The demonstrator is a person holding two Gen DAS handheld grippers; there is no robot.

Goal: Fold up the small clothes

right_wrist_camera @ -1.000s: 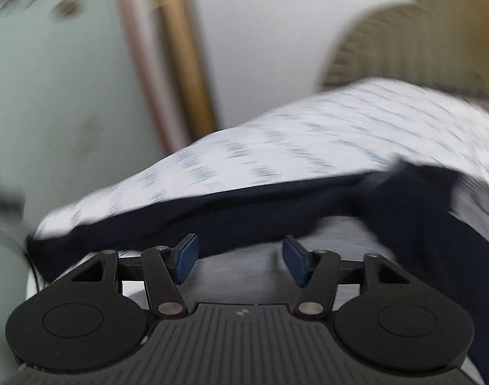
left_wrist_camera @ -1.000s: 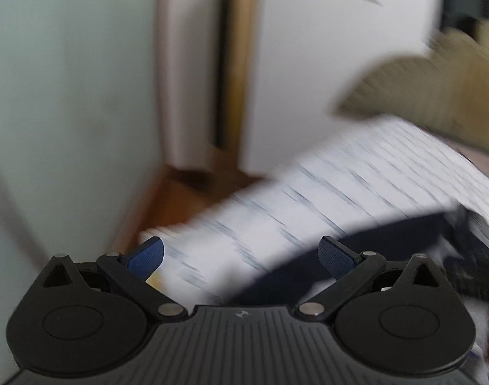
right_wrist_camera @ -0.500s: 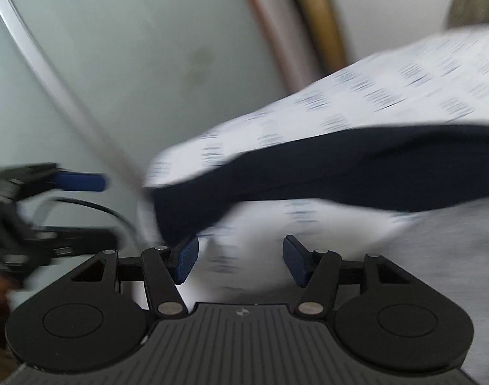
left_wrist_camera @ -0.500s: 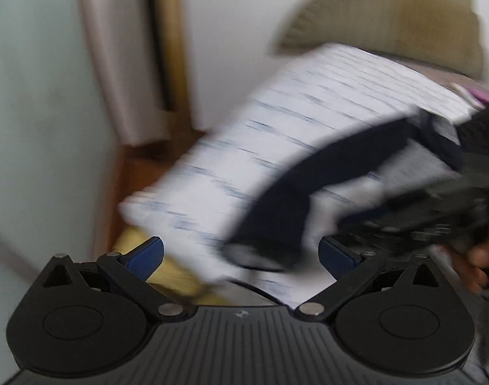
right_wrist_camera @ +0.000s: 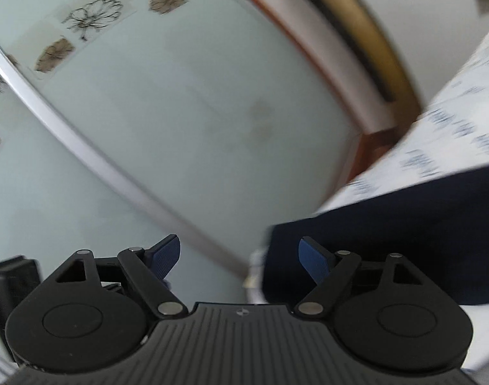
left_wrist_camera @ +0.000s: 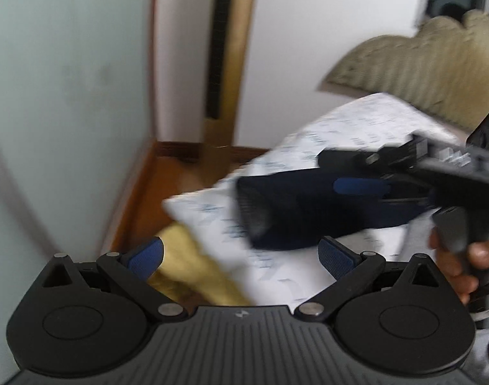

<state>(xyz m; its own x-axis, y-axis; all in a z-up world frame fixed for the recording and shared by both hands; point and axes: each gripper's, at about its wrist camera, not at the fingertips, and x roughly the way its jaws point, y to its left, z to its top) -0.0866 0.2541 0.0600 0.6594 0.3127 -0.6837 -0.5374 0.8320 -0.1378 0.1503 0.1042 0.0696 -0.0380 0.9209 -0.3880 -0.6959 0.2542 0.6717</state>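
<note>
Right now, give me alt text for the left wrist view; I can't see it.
The left gripper is open and holds nothing, above a patterned white sheet. The right gripper reaches in from the right over a dark navy garment. The picture is blurred.

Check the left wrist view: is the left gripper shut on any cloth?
No: the left gripper stands wide open, its pads apart with nothing between them.

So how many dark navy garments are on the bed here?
1: the navy garment lies on the white patterned sheet, with the right gripper over it. More may lie outside both views.
</note>
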